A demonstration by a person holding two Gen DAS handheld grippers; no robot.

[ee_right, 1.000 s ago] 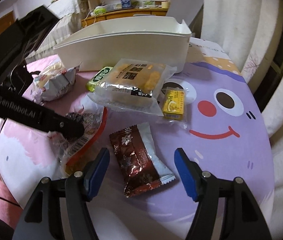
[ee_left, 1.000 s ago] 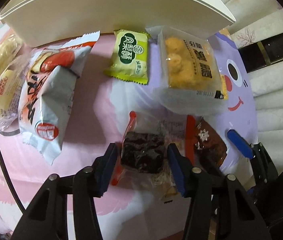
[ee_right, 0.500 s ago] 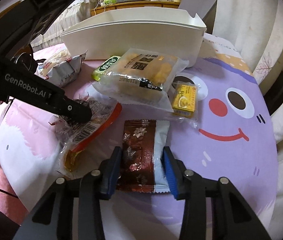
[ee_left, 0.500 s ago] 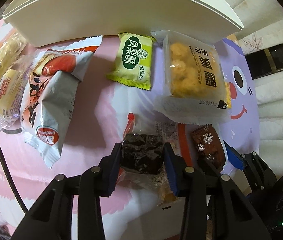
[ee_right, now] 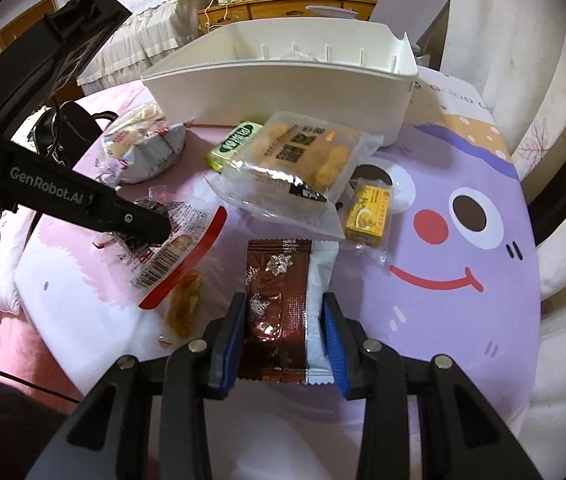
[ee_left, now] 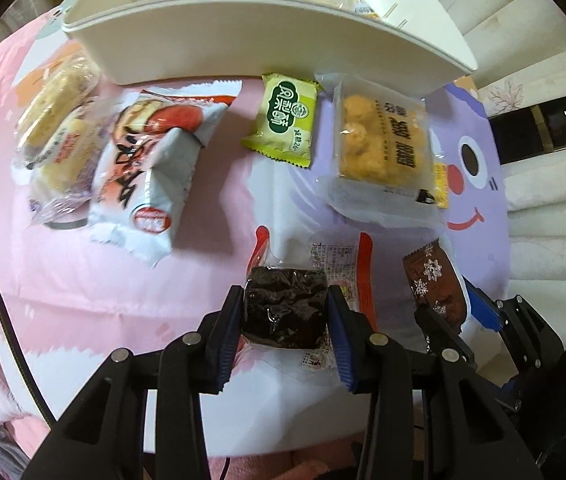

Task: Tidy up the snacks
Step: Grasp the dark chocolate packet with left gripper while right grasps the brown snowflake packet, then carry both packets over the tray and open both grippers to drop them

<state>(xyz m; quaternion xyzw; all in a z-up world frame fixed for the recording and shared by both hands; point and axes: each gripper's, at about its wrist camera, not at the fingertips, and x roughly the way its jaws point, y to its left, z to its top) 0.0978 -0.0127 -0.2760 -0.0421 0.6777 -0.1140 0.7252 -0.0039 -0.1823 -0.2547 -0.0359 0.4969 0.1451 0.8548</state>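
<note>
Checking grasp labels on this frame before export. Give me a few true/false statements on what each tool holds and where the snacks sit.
1. The left tool is shut on the dark snack. True.
2. The right tool is open above the yellow pack. False: it is shut on the brown packet.
3. The bin already has snacks inside. True.
4. The green pack lies inside the bin. False: it lies on the cloth in front of it.
</note>
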